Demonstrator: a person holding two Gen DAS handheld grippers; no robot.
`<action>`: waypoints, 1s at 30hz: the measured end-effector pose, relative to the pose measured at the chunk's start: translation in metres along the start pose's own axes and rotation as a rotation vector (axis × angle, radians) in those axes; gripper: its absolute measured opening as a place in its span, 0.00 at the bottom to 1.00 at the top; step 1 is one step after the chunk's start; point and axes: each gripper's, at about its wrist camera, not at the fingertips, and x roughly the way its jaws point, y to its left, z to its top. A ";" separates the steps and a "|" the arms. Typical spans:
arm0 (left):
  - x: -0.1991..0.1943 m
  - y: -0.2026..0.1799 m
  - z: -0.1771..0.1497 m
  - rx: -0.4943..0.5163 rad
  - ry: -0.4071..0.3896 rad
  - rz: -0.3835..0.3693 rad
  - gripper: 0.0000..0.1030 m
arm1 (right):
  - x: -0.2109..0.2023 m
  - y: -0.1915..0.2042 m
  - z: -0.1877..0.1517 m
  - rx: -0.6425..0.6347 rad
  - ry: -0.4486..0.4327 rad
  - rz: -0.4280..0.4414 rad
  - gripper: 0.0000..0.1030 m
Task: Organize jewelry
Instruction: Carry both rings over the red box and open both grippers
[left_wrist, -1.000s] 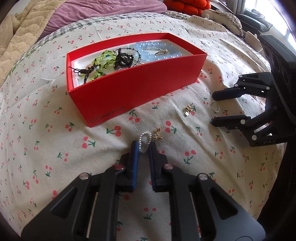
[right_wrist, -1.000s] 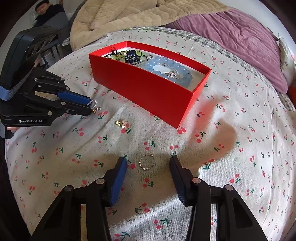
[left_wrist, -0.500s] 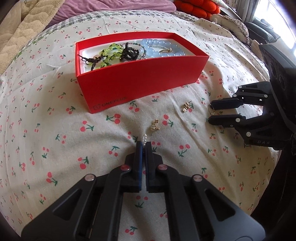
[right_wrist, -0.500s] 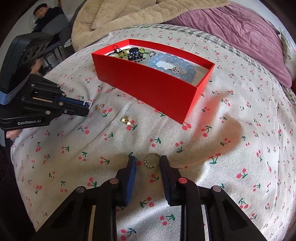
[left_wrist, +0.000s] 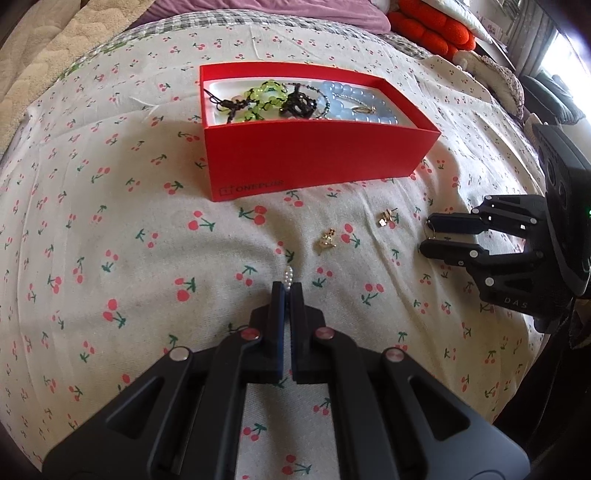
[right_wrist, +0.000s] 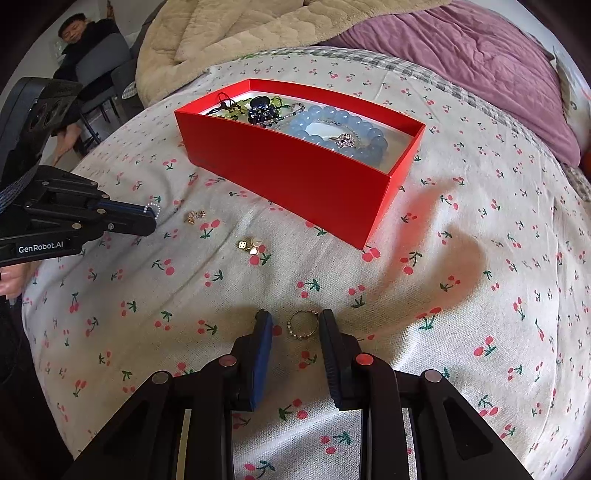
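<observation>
A red box on the cherry-print bedspread holds blue, green and black bead pieces. My left gripper is shut on a small pearl ring, which pokes out past its tips in front of the box. My right gripper stands narrowly around a gold ring lying on the bed. The black pad touches the ring, and a slim gap shows at the blue pad. A gold charm and a clover earring lie loose between the grippers.
A beige blanket and a purple quilt are piled behind the box. Orange cushions sit at the far corner. A person sits on a chair beside the bed. The bed edge drops off near both grippers.
My left jaws closed onto the pearl ring and the wrist rolled, so the box now sits squarer in view. My right jaws narrowed from wide apart to close around the gold ring.
</observation>
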 end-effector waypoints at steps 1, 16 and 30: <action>0.000 0.001 0.000 -0.011 0.004 0.000 0.03 | 0.000 0.000 0.001 0.002 0.002 -0.005 0.21; -0.020 0.020 -0.001 -0.102 -0.014 -0.007 0.03 | -0.010 -0.004 0.004 0.041 0.012 -0.004 0.08; -0.017 0.008 -0.006 -0.074 0.010 -0.028 0.03 | -0.009 0.009 -0.002 -0.018 0.004 -0.032 0.58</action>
